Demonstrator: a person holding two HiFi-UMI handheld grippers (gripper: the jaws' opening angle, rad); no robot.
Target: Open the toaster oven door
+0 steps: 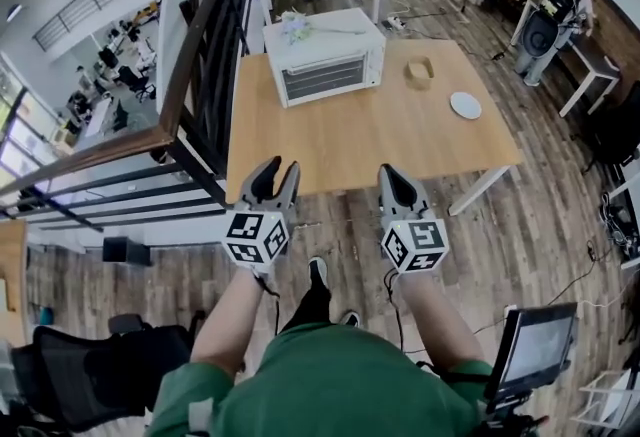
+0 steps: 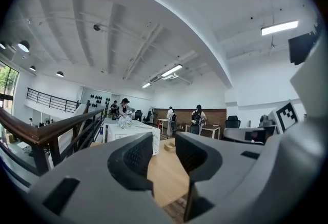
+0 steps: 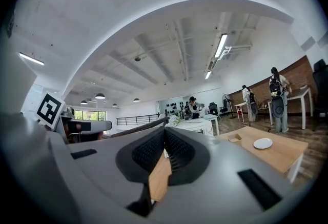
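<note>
A white toaster oven point(image 1: 325, 58) stands at the far left of a wooden table point(image 1: 370, 140), its glass door shut and a bunch of flowers point(image 1: 296, 24) lying on top. Both grippers hover in front of the table's near edge, well short of the oven. My left gripper point(image 1: 280, 168) is open with nothing between its fingers. The right gripper point(image 1: 391, 171) is shut and holds nothing. From the left gripper view point(image 2: 164, 148) the oven point(image 2: 128, 131) shows beyond the left jaw. In the right gripper view point(image 3: 165, 138) the oven point(image 3: 192, 126) sits just above the closed jaws.
A small wooden box point(image 1: 419, 73) and a white plate point(image 1: 465, 105) lie on the table's right side. A dark railing point(image 1: 200, 45) runs along the left. A screen on a stand point(image 1: 535, 345) is at lower right, a black chair point(image 1: 90, 365) at lower left. People stand at the far tables.
</note>
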